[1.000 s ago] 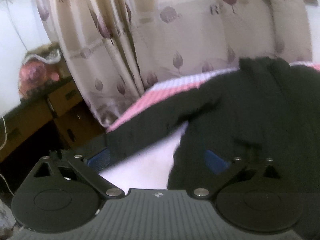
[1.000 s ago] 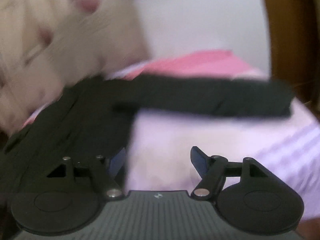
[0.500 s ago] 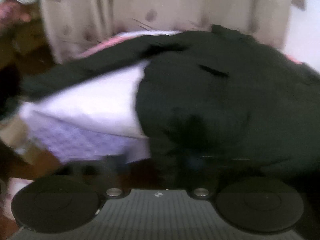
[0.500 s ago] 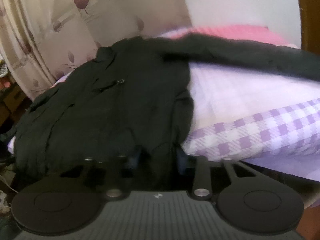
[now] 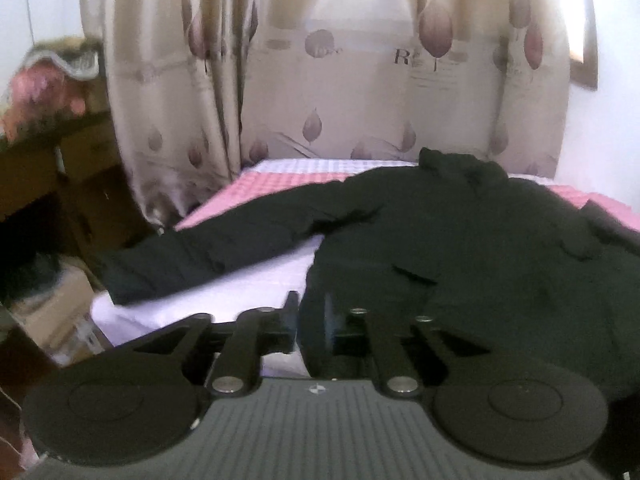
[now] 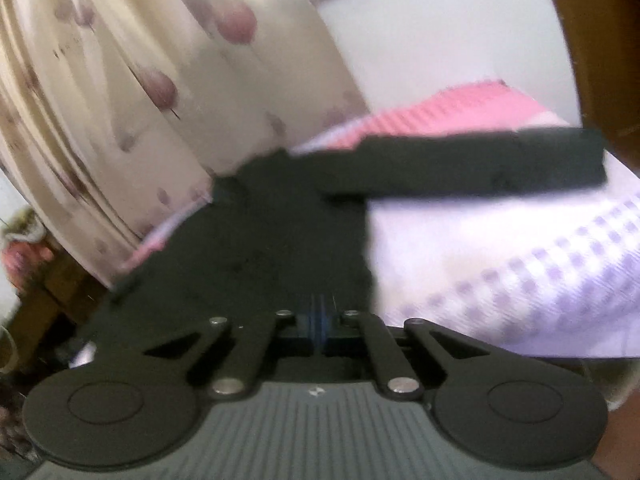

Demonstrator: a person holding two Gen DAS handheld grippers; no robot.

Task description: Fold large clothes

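1. We have the black jacket (image 5: 460,240) spread flat on the bed (image 5: 224,296), collar toward the curtain (image 5: 320,92) and both sleeves stretched out to the sides. Laid out like this, its bottom edge sits at the near side of the bed, within reach of both claws.
2. Our left gripper (image 5: 312,320) has just been closing, and its jaws now pinch a fold of the jacket's bottom edge near the left corner.
3. Our right gripper (image 6: 318,322) has also just been closing. Its blue pads are pressed together on the dark cloth at the hem, though the picture is blurred there.
4. We judge that holding the hem at two points keeps it straight, so the lower half can be carried up toward the collar.
5. The right sleeve (image 6: 460,164) lies straight across the checked sheet, not yet folded in.
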